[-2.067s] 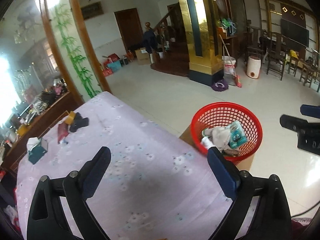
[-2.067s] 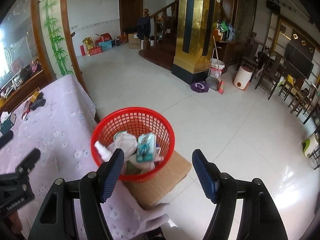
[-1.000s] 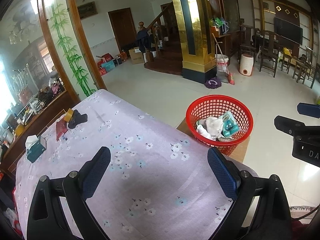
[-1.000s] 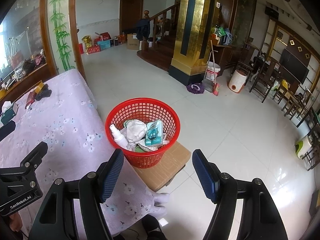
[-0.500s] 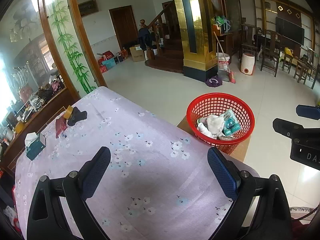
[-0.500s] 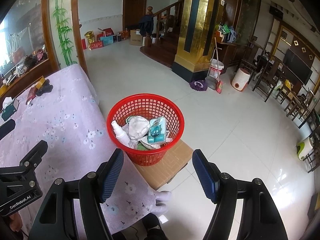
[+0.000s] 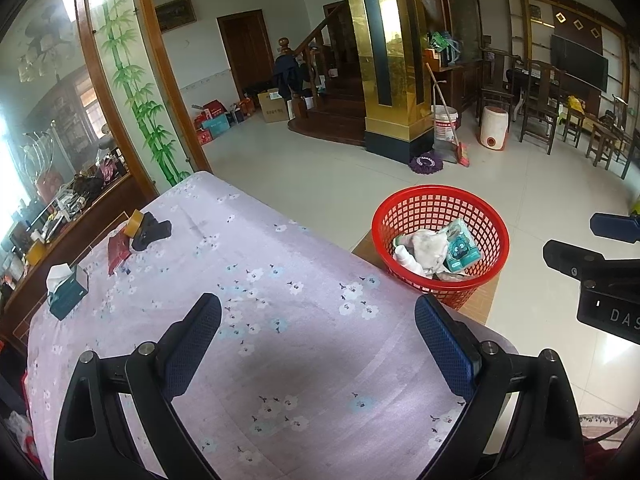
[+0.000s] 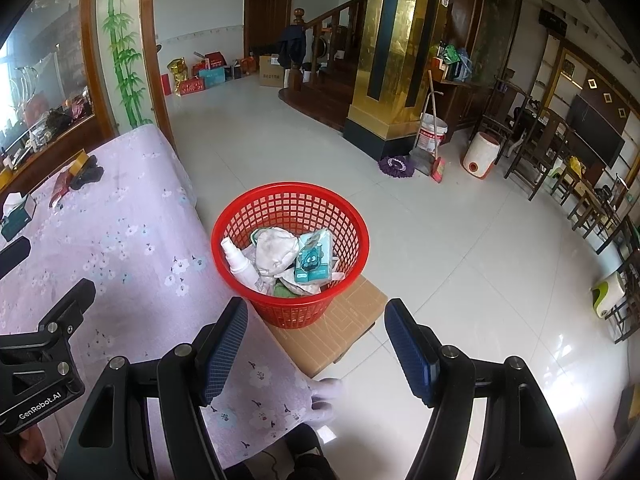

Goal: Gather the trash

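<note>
**Both tongs empty above the table; trash sits in the red basket**

Pale tiled floor stretches away from you toward a gold pillar (image 8: 394,40) and a wooden staircase (image 8: 328,64) at the far side of the room. At the near left stands your table (image 7: 280,340), covered in a lilac cloth printed with small flowers.

Your left tongs (image 7: 318,350) stand wide above that cloth with nothing between the blue pads. Your right tongs (image 8: 316,344) are wide too, and empty, hanging over the table's right corner and the floor beyond it.

Just off the table's right edge you have the red basket (image 8: 240,216), standing on a brown cardboard box (image 8: 352,320) on the floor. Inside it lie a white spray bottle (image 8: 239,260) at the left, a crumpled whitish wad (image 8: 276,248) in the middle and a teal packet with a cartoon face (image 8: 314,258) at the right.

At the far left of the table you can see a tissue box (image 7: 66,290) with a white tissue standing out of it, a red packet (image 7: 118,250), a roll of tan tape (image 7: 134,222) and a black object (image 7: 154,230) touching the tape. Well beyond the basket, near the pillar's base, stand a white bucket (image 8: 430,132) and a broom (image 8: 436,160).
</note>
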Tool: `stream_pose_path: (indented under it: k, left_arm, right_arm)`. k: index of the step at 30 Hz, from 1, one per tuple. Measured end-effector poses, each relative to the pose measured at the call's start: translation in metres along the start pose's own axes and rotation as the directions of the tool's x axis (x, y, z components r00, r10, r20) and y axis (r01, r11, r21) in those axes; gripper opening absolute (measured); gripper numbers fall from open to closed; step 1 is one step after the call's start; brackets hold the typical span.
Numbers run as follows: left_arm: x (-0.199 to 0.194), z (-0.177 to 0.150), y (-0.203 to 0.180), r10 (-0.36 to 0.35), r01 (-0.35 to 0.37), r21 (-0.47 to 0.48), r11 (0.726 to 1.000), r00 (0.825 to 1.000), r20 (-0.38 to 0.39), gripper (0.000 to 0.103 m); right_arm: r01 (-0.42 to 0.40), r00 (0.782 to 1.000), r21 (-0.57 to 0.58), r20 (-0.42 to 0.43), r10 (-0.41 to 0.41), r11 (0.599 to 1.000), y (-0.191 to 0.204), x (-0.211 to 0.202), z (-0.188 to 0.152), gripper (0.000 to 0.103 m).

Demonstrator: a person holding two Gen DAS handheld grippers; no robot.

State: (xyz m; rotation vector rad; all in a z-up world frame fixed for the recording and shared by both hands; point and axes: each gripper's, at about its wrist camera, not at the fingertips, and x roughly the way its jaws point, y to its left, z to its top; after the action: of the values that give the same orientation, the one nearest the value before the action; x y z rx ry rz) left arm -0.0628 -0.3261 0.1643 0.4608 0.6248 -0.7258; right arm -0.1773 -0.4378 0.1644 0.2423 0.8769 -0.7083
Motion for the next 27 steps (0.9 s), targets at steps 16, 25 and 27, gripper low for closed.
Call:
stream_pose_path:
  k: [16, 25, 27]
  left_arm:
    - [0.003, -0.005, 0.004, 0.011, -0.011, -0.018, 1.0, 1.0, -0.013, 0.097]
    - [0.006, -0.011, 0.01, 0.011, -0.014, -0.058, 0.998, 0.999, -0.039, 0.097]
    - [0.009, -0.018, 0.017, 0.02, -0.025, -0.085, 0.996, 0.998, -0.059, 0.097]
  right_arm:
    - [-0.022, 1.0, -0.021, -0.014, 0.022, 1.0, 0.007, 0.008, 0.002, 0.075]
    - [-0.037, 0.999, -0.042, -0.031, 0.036, 0.998, 0.011, 0.015, 0.004, 0.075]
    - [-0.049, 0.998, -0.05, -0.05, 0.046, 0.998, 0.015, 0.021, 0.004, 0.076]
